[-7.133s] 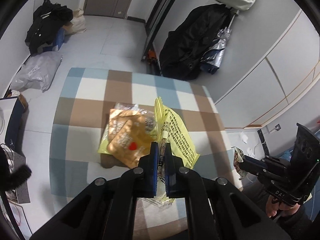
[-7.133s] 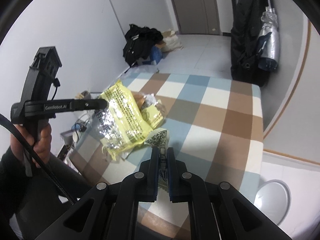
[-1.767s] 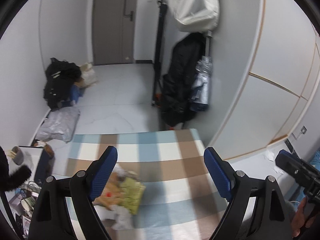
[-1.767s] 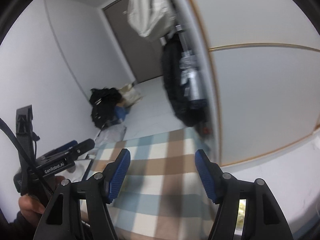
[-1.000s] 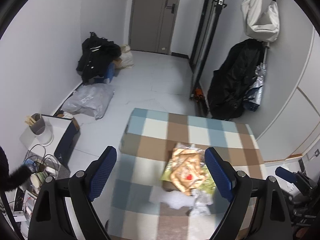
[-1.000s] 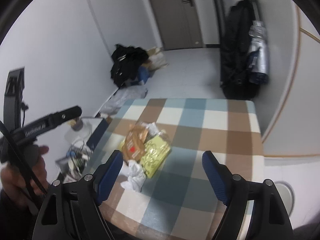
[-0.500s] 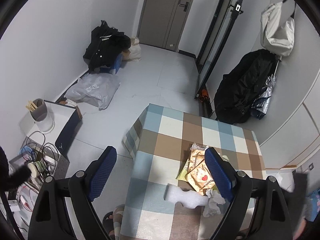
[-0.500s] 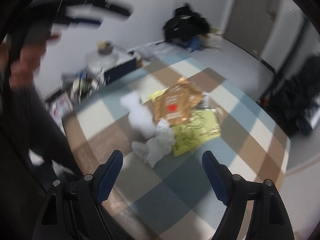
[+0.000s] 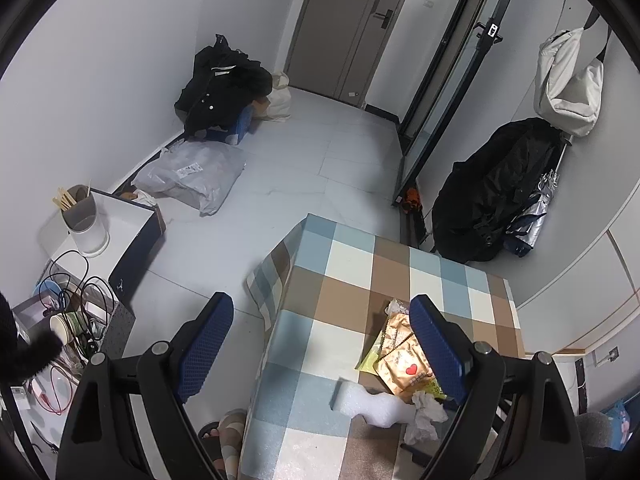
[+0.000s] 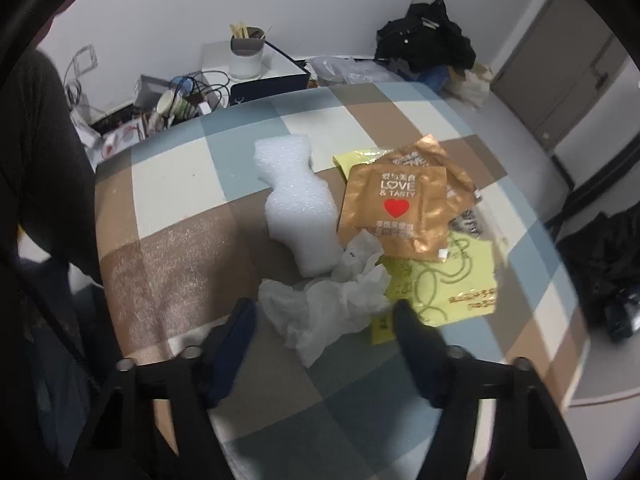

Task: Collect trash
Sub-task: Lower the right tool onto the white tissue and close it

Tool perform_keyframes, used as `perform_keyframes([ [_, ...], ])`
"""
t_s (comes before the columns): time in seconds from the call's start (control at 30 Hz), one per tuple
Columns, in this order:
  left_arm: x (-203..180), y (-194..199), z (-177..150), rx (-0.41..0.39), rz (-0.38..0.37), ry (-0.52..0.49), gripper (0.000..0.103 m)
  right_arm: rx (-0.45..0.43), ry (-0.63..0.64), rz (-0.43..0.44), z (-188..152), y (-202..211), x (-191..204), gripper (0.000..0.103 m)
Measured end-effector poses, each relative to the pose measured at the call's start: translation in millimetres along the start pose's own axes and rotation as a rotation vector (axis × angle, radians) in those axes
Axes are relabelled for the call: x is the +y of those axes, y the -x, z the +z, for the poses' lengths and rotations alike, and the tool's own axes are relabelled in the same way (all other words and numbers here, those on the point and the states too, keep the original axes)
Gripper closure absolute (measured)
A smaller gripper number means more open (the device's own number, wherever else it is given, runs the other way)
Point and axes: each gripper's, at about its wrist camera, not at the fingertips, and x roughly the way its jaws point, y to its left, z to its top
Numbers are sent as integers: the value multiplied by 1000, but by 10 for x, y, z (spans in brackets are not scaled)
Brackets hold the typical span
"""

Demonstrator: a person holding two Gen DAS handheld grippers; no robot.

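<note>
- The bench (image 10: 192, 208), under a blue, brown and white checked cloth, carries the trash in one loose heap near the middle of its top.
- The right tool (image 10: 322, 320) hangs low over the crumpled white tissue (image 10: 332, 304). Its jaws are closing, with the tissue between the blurred fingers, and the pads do not press on it yet.
- Touching the tissue on the far side is a white foam piece (image 10: 298, 208), lying flat and pointing toward the bench's far edge.
- A gold snack wrapper (image 10: 394, 212) with a red heart lies beside the foam and overlaps a yellow-green wrapper (image 10: 452, 280).
- Bare cloth runs from the heap to the near edge and to the left edge, where a dark sleeve (image 10: 52, 152) stands close.
- The left tool (image 9: 320, 344) is spread wide, holds nothing, and is high above the bench's corner (image 9: 308, 220).
- In the left wrist view the heap sits by the tool's right finger (image 9: 436, 344), and open floor (image 9: 280, 168) lies beyond the draped cloth edge.
</note>
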Motion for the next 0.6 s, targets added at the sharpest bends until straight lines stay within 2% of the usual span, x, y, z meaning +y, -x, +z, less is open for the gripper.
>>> perform_keyframes([
  [0.27, 23, -24, 11, 13, -6, 14, 15, -21, -62, 82, -13, -4, -38, 74],
  [0.5, 25, -57, 13, 20, 9, 13, 16, -22, -94, 105, -36, 24, -38, 86],
  [0.6, 19, -74, 6, 27, 11, 6, 15, -33, -135, 109, -44, 81, -83, 88],
])
